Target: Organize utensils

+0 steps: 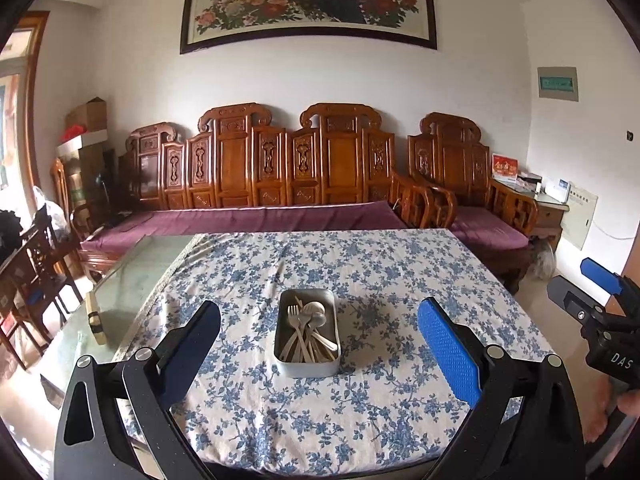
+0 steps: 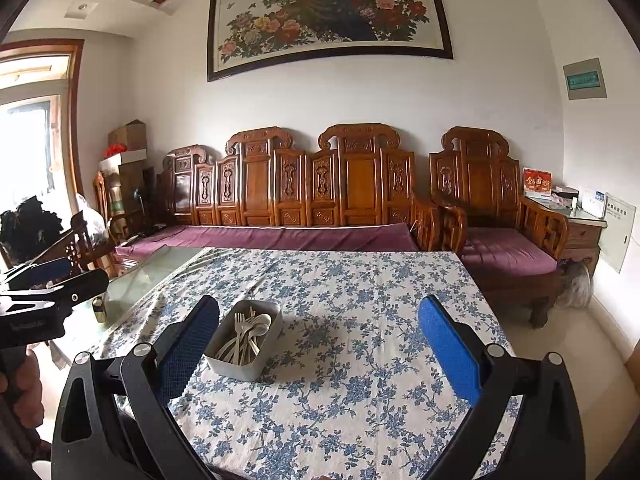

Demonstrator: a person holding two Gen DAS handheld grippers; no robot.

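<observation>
The left claw (image 1: 319, 344) stands wide, its blue pads well apart, holding and touching nothing; it hangs above the near part of the cloth (image 1: 400, 272); just ahead of it, between the lines of its two fingers, sits the tin (image 1: 307, 364), a grey metal box resting on the cloth; the utensils (image 1: 306, 330) lie inside, pale forks and spoons heaped together with heads at the far end and handles fanned toward the claw. The right claw (image 2: 319, 344) is likewise spread wide and empty, clear of the cloth; from it the tin (image 2: 236, 364) lies ahead and left, close by its left finger (image 2: 188, 344) though whether they touch cannot be told; the utensils (image 2: 250, 332) show in the same heap. Left of the cloth the bare glass tabletop (image 1: 132, 276) shows; beyond the far edge stands a carved wooden bench (image 1: 272, 168) with purple cushions; above it hangs a framed flower painting (image 1: 308, 0) on the white wall.
</observation>
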